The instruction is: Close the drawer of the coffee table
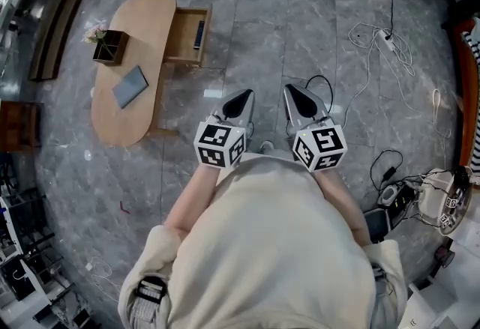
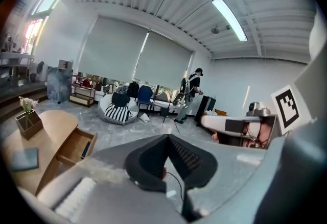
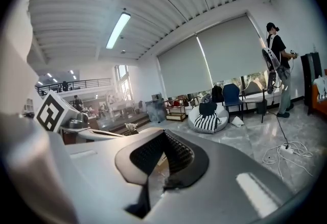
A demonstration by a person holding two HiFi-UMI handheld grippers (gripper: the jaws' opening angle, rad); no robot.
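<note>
The oval wooden coffee table (image 1: 142,20) stands on the grey floor at the upper left of the head view. Its drawer (image 1: 186,35) is pulled out on the right side, with a dark flat item (image 1: 198,34) inside. Both grippers hang in front of the person, well away from the table. My left gripper (image 1: 238,100) is shut and empty, and my right gripper (image 1: 300,97) beside it is shut and empty too. In the left gripper view the table (image 2: 53,128) and open drawer (image 2: 75,147) lie low at the left, beyond the closed jaws of my left gripper (image 2: 167,139).
On the table stand a small dark box with flowers (image 1: 110,46) and a grey-blue book (image 1: 130,86). White cables and a power strip (image 1: 386,39) lie on the floor at the right. A striped beanbag (image 2: 118,110), chairs and a standing person (image 2: 191,90) are across the room.
</note>
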